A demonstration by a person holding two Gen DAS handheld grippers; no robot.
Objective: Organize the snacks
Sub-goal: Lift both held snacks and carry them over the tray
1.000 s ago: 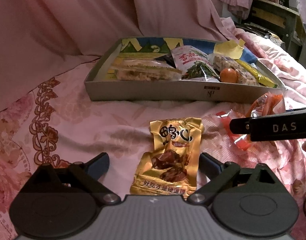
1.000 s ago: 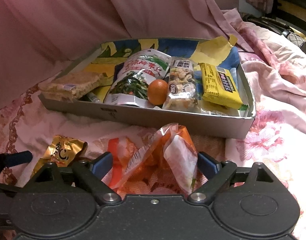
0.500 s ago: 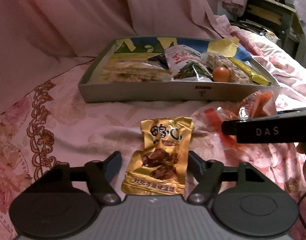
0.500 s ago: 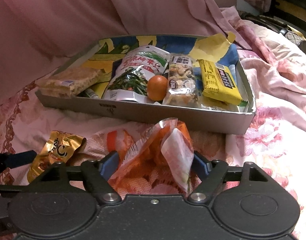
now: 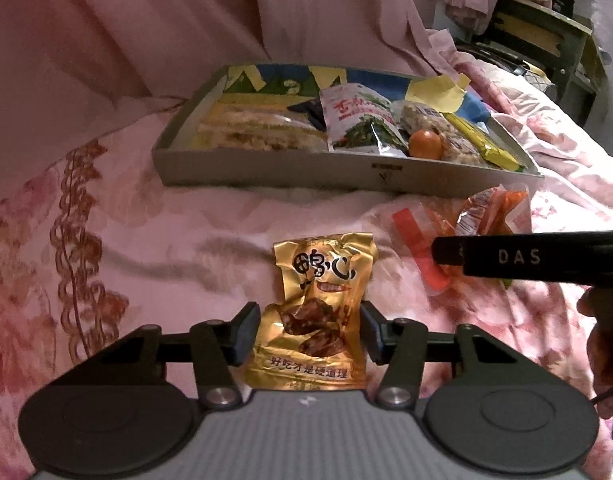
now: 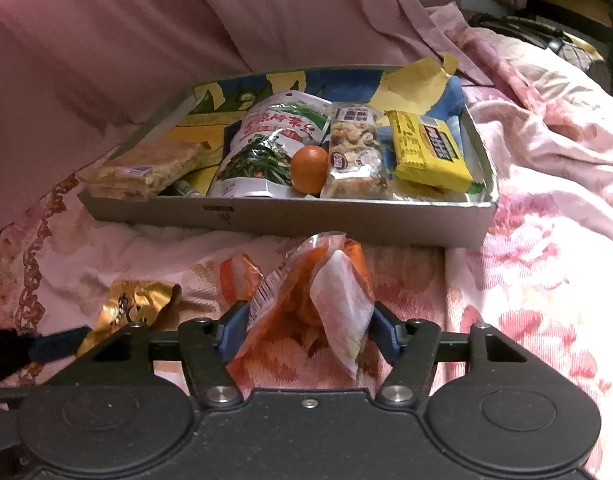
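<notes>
Bedspread [image 6: 546, 280]: only right view shows yellow bar's [image 6: 426, 152] face.

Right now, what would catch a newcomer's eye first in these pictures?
Probably the shiny gold snack packet on the pink floral bedspread, between the left gripper jaws, which have just been closing on it. Beside it, the right gripper pinches a crumpled orange packet. Behind both sits a grey box crowded with snacks and a small orange fruit.
</notes>
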